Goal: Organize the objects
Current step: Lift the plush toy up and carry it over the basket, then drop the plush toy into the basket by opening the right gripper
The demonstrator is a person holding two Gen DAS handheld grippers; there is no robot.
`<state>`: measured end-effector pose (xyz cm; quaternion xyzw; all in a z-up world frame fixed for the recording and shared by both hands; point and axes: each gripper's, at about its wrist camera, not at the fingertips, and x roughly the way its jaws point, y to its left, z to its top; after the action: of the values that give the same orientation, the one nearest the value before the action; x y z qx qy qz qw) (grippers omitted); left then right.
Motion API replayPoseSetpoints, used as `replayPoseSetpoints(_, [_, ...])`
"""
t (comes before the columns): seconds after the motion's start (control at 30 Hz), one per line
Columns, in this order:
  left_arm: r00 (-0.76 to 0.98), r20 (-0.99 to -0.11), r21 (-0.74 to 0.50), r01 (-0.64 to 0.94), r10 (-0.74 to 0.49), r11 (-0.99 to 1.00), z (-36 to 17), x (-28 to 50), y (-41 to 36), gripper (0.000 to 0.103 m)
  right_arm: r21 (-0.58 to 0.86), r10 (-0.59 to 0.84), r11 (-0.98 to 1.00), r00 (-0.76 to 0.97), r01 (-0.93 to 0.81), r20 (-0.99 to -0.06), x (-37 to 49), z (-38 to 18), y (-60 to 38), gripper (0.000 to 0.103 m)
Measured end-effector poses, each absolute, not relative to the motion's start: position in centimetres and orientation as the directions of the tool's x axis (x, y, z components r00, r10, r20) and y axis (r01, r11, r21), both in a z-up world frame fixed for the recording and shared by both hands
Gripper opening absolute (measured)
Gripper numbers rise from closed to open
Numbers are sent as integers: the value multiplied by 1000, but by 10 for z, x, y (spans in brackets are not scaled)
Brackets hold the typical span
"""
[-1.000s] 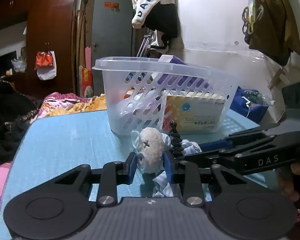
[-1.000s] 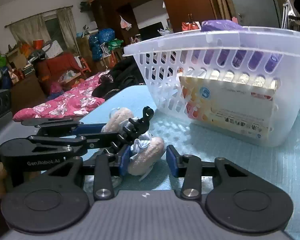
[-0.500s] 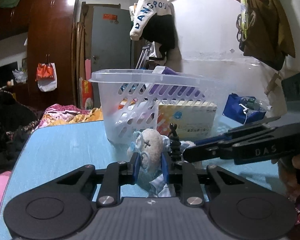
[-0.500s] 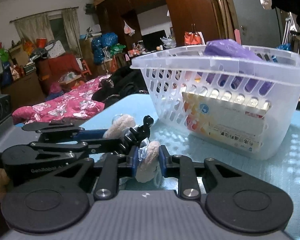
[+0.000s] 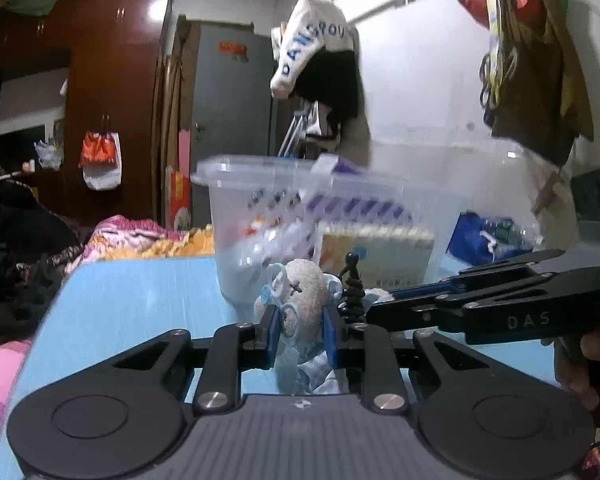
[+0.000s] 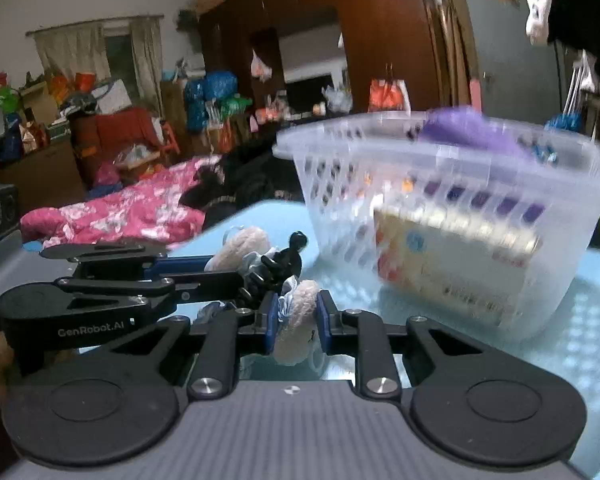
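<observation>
Both grippers hold one soft toy over the near part of the blue table (image 5: 132,304). The left gripper (image 5: 299,330) has its blue pads pressed tight on the toy's (image 5: 304,296) pale, fuzzy head, which carries a stitched cross and pale blue loops; blue-and-white cloth hangs below the pads. The right gripper (image 6: 298,320) grips a pinkish, fuzzy limb of the same toy (image 6: 300,312), its pads squeezing the limb on both sides. In the left wrist view the right gripper enters from the right edge, lying almost level, with a hand (image 5: 592,364) partly visible behind it. In the right wrist view the left gripper enters from the left edge, and the toy's head shows beyond its tip. A small black flexible tripod (image 6: 282,268) stands up between the two grippers, touching the toy; what it is attached to cannot be told. Just beyond the toy, on the table, stands a translucent slotted basket (image 6: 452,148), blurred in both views. Inside it a printed box (image 6: 456,268) leans against the near wall, and a purple item (image 6: 468,130) rises above the rim. Beyond the table lie pink bedding (image 6: 128,212) and dark clothing. Farthest back stand a brown wardrobe (image 5: 112,80), a grey door (image 5: 232,92) and a white wall with hung garments (image 5: 320,64).
</observation>
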<state>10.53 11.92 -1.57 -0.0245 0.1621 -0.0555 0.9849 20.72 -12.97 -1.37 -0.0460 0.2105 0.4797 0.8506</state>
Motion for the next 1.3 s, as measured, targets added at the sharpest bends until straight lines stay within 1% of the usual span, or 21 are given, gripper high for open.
replayPoseSetpoints(0.1, [955,-270,-51,114,-123,992,3,99,113,26,91,803,537,476,-839,-359,199,10,-136,23])
replayPoseSetpoints(0.3, [983,-132,5,130,-128,992,73,97,98,26,9,796,570,549,-822,-255,200,85,-143,23])
replayPoseSetpoints(0.37, [988,-92,27,127,-124,992,95,106,93,26,-8,782,590,574,-807,-242,210,106,-141,23])
replayPoseSetpoints(0.47, [990,-69,55,130,-126,990,116,128,87,26,-11,759,619,602,-785,-249,232,122,-134,23])
replayPoseSetpoints(0.67, [981,-125,58,154,-146,986,128,181,92,26,35,719,669,634,-742,-285,274,112,-114,23])
replayPoseSetpoints(0.8, [977,-164,67,147,-135,987,119,201,101,26,39,702,680,636,-732,-320,292,101,-102,23])
replayPoseSetpoints(0.97, [972,-205,34,123,-113,992,108,224,121,27,37,679,694,638,-719,-363,308,88,-84,23])
replayPoseSetpoints(1.03, [965,-237,28,121,-111,992,102,237,128,27,12,655,707,649,-707,-387,310,83,-79,23])
replayPoseSetpoints(1.1, [960,-262,40,112,-98,993,94,247,131,28,-5,638,716,657,-698,-402,314,77,-75,23])
replayPoseSetpoints(1.17, [956,-280,24,104,-93,994,88,254,137,30,-5,631,719,657,-695,-412,316,73,-71,24])
replayPoseSetpoints(1.2, [952,-290,8,101,-94,995,84,258,140,33,-12,625,722,660,-692,-418,317,71,-69,25])
replayPoseSetpoints(1.27, [948,-308,-1,83,-79,997,77,262,144,36,-21,613,723,655,-690,-441,319,68,-68,30])
replayPoseSetpoints(1.3, [948,-311,9,70,-64,998,75,263,145,39,-20,611,725,657,-688,-442,318,68,-69,35])
